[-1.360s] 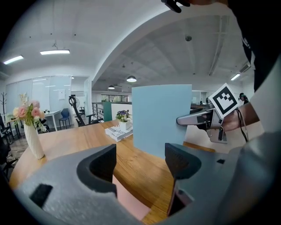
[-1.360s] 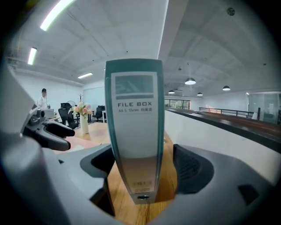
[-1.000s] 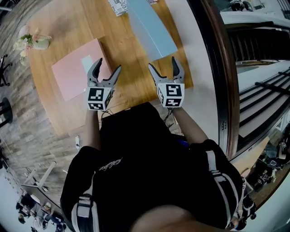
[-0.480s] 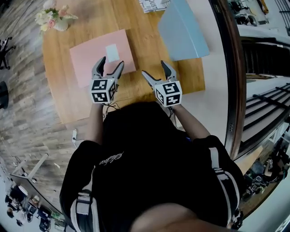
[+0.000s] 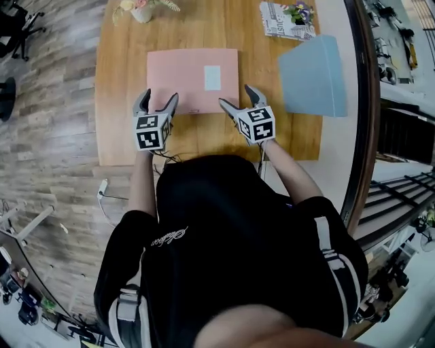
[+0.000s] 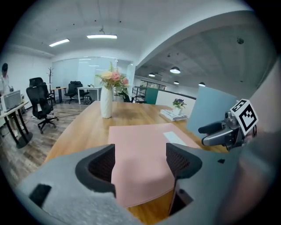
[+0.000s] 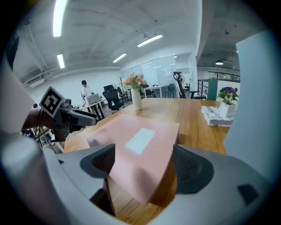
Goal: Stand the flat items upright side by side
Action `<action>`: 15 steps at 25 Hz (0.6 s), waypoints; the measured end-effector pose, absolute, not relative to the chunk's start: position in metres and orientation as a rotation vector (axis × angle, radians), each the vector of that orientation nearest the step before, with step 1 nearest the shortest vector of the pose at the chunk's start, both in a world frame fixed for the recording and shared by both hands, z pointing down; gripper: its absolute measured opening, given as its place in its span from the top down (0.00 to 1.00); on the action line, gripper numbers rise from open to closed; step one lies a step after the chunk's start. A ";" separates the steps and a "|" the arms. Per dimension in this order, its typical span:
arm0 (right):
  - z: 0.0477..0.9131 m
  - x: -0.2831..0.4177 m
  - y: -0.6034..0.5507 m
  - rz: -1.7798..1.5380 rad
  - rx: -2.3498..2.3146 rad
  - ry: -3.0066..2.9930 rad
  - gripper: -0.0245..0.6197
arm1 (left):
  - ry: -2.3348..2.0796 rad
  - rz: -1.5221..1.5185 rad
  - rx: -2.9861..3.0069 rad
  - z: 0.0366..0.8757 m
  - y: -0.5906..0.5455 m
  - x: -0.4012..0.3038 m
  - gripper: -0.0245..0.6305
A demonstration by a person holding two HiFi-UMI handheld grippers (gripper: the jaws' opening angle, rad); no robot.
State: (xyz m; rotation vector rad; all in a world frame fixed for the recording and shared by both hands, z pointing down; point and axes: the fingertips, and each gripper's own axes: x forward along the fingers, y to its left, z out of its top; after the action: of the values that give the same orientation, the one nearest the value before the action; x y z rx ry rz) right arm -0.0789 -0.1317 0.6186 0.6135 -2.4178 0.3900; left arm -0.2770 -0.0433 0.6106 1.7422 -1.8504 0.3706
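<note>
A pink flat item with a white label lies flat on the wooden table. A light-blue flat item stands upright at the table's right side and also shows in the left gripper view. My left gripper is at the pink item's near left corner. Its jaws are opening, and the pink item's edge lies below the gap, untouched. My right gripper is open at the near right corner, with the pink corner under its gap.
A white vase of flowers stands at the table's far left edge. A magazine with a small potted plant sits at the far right. Office chairs and desks stand beyond the table.
Both grippers have moved to the pink item's near edge, one at each corner. The head view has swung so the pink item sits centred in front of me.
</note>
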 end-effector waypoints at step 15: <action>0.693 -0.109 -0.184 0.858 0.634 -2.126 0.28 | -1.417 0.303 1.594 0.680 -0.077 -0.322 0.31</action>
State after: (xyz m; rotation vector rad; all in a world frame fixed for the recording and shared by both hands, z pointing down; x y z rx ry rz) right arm -0.1092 -0.1844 0.6932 0.6342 -2.1257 0.8580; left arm -0.3217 -0.0769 0.6798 1.5942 -1.4166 0.3025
